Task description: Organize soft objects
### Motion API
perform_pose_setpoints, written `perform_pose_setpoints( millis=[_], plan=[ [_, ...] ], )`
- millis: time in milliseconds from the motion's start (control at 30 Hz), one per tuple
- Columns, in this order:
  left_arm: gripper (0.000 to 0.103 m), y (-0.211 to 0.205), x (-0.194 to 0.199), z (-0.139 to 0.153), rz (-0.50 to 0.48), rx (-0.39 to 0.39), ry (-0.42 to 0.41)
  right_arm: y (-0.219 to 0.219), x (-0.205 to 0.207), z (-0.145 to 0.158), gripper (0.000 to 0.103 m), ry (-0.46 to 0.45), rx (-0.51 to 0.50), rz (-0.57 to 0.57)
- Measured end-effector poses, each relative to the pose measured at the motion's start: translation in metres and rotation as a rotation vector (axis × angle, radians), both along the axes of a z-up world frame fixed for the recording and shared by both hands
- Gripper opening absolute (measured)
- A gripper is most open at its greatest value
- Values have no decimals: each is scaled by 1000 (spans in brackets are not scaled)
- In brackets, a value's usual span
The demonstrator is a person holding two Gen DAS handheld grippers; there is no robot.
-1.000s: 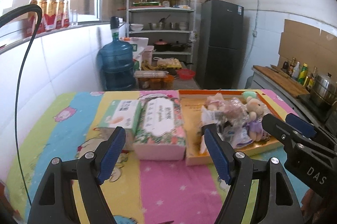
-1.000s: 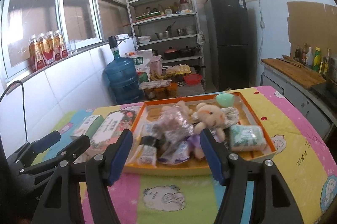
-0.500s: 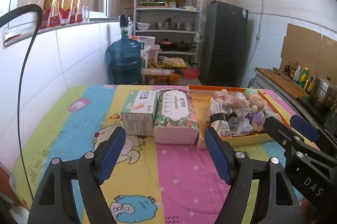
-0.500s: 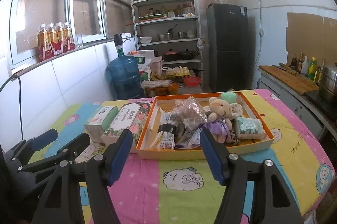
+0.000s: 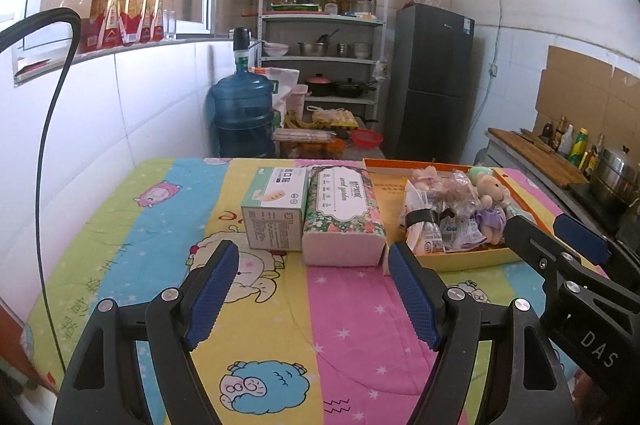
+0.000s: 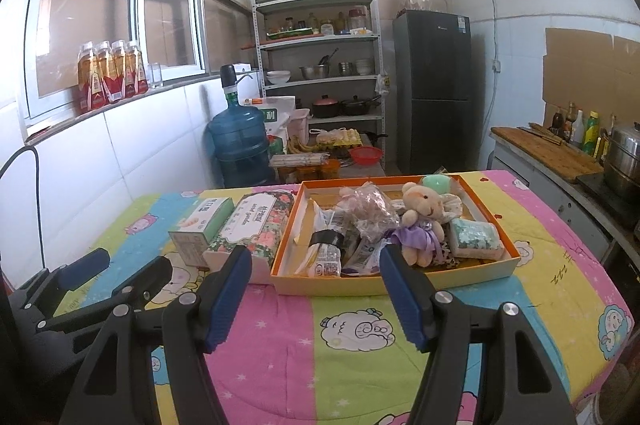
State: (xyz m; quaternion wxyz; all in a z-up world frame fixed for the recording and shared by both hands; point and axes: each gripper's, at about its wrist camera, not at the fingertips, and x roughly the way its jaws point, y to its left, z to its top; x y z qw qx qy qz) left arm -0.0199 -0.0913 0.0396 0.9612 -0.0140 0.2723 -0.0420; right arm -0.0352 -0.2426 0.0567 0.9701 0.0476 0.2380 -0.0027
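Both grippers, left gripper (image 5: 312,289) and right gripper (image 6: 314,299), spread wide, empty, now pulled back from orange tray (image 6: 472,275); soft items inside; sorting looks finished.

The table wears a printed cloth cover (image 6: 352,341), soft and matt. The orange tray (image 6: 400,283) looks like smooth cardboard; in it a fuzzy plush bear (image 6: 424,221) lies beside crinkly, glossy plastic packets (image 6: 370,213). Both grippers' fingers (image 5: 412,301) carry ribbed blue rubbery pads on matt black plastic.
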Motion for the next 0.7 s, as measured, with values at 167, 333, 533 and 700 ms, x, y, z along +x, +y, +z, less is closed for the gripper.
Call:
perform_pose_setpoints(
  millis=[167, 333, 533, 700],
  plan=[
    [79, 1, 0, 1, 1, 2, 1, 0, 0, 0, 66, 0, 7, 2],
    [79, 2, 0, 0, 0, 3, -1, 4, 1, 2, 66, 2, 6, 7],
    [79, 2, 0, 0, 1, 1, -2, 4, 0, 2, 66, 1, 7, 8],
    [79, 2, 0, 0, 1, 1, -2, 4, 0, 1, 66, 2, 9, 10]
  ],
)
